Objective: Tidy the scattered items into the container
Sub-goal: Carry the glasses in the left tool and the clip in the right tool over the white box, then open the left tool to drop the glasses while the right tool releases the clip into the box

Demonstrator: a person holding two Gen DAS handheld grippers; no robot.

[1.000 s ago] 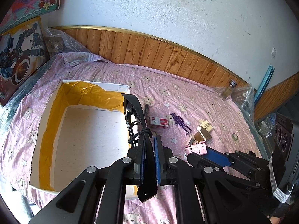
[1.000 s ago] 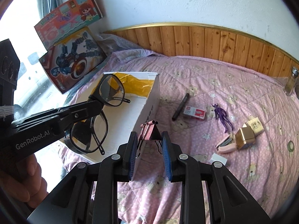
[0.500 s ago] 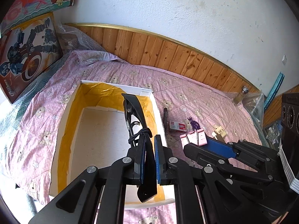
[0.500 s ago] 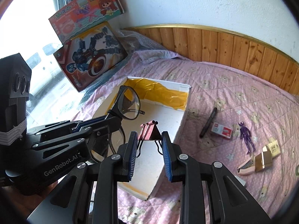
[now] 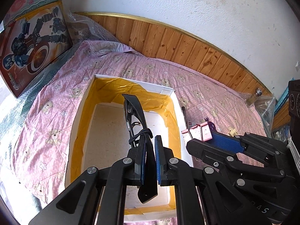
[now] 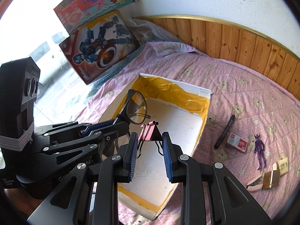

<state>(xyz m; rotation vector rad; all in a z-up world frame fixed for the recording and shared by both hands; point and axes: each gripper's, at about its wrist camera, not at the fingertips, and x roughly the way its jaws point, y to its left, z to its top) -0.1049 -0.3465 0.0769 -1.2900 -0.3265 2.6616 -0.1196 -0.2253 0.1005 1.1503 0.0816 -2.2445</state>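
A white box (image 5: 177,105) (image 6: 205,91) lined with yellow tape lies open on the pink bedspread, with nothing inside. Above it, my left gripper (image 5: 150,144) (image 6: 105,129) is shut on black-framed glasses (image 5: 135,108) (image 6: 136,108), held by one temple. My right gripper (image 6: 150,142) (image 5: 215,140) is shut on a pink binder clip (image 6: 150,133) (image 5: 199,134), hovering over the box's right side. On the bedspread to the right lie a black marker (image 6: 224,131), a red-and-white staple box (image 6: 236,142), a purple figure (image 6: 259,151) and a pink stapler (image 6: 254,183).
Small gold and cream boxes (image 6: 274,173) lie beside the stapler. Two toy boxes (image 5: 31,43) (image 6: 101,43) lean against the wall at the left over bubble wrap. A wooden wainscot (image 5: 187,45) backs the bed. A small glass bottle (image 5: 254,97) stands far right.
Both grippers have travelled left with their loads, from beside the scattered items to above the open box. Both stayed shut.
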